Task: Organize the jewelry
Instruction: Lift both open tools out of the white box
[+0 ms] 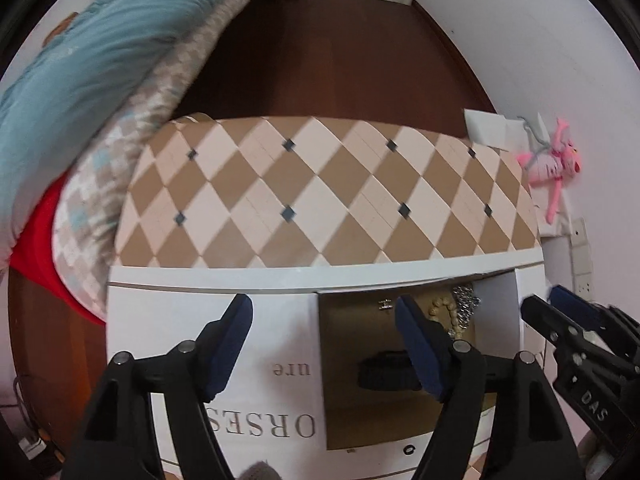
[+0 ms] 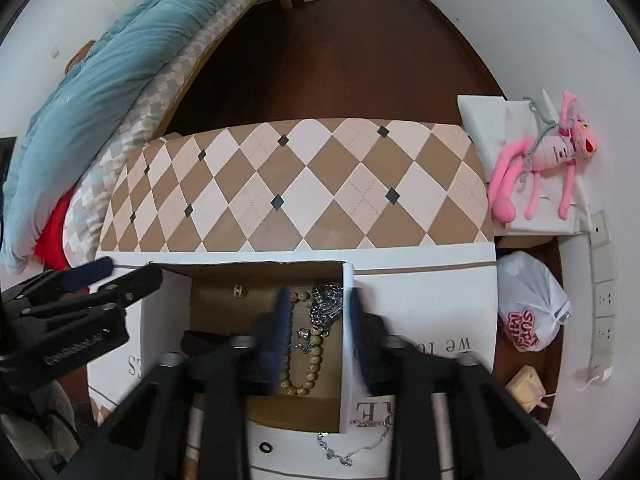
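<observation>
A thin silver chain (image 2: pixel 352 446) is seen on the white lid just below the right gripper (image 2: pixel 318 302), whose fingers are spread and empty. Between them, inside the cardboard box (image 2: pixel 216 300), a wooden bead bracelet (image 2: pixel 310 368) lies. The left gripper (image 1: pixel 326 318) is likewise released. Beyond, a checkered table (image 2: pixel 296 188) extends.

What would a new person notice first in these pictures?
First, the brown and cream diamond-pattern mat across the middle. In front of it, an open cardboard box holds a wooden bead bracelet and a silver chain. A pink plush toy lies at right.
</observation>
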Demonstrator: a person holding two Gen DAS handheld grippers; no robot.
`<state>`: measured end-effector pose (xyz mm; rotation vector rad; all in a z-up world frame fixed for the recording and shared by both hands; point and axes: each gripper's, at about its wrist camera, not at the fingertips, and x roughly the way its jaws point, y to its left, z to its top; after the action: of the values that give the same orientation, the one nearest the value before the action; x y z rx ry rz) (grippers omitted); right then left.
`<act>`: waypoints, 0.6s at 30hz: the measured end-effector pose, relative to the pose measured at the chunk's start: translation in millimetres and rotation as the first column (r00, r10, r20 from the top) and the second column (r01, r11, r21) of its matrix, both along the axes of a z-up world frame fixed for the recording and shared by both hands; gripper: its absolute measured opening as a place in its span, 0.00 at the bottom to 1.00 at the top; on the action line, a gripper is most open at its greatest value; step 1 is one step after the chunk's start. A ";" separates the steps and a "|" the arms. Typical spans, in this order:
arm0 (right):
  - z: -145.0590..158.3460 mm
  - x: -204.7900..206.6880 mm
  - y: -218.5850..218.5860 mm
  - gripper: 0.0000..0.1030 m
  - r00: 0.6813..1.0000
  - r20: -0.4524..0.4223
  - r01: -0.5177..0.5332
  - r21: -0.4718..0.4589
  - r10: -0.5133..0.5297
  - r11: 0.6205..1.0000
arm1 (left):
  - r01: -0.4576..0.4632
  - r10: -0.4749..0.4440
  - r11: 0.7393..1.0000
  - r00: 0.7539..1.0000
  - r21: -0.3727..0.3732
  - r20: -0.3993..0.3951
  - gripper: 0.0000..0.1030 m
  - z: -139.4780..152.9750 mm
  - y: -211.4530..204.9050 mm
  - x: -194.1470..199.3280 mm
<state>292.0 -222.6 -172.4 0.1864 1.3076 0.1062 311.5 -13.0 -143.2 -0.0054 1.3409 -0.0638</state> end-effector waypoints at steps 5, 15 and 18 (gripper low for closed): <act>4.7 -17.8 2.6 0.67 0.999 0.028 -0.013 -0.099 0.016 0.995 | -0.027 0.025 0.998 0.999 0.060 0.035 0.95 0.6 9.6 -12.7; -17.2 -51.5 12.1 1.00 1.000 0.002 -0.014 -0.184 0.015 0.983 | -0.051 0.044 0.993 0.997 0.108 0.068 1.00 -14.5 14.0 -57.6; -18.9 -59.4 10.1 1.00 1.000 0.008 -0.001 -0.192 0.002 0.981 | -0.052 0.045 0.992 0.997 0.112 0.069 1.00 -15.5 11.8 -67.3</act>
<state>232.6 -212.5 -191.2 0.0201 1.3013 -0.0184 244.3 -1.2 -158.7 0.0601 1.2757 0.0536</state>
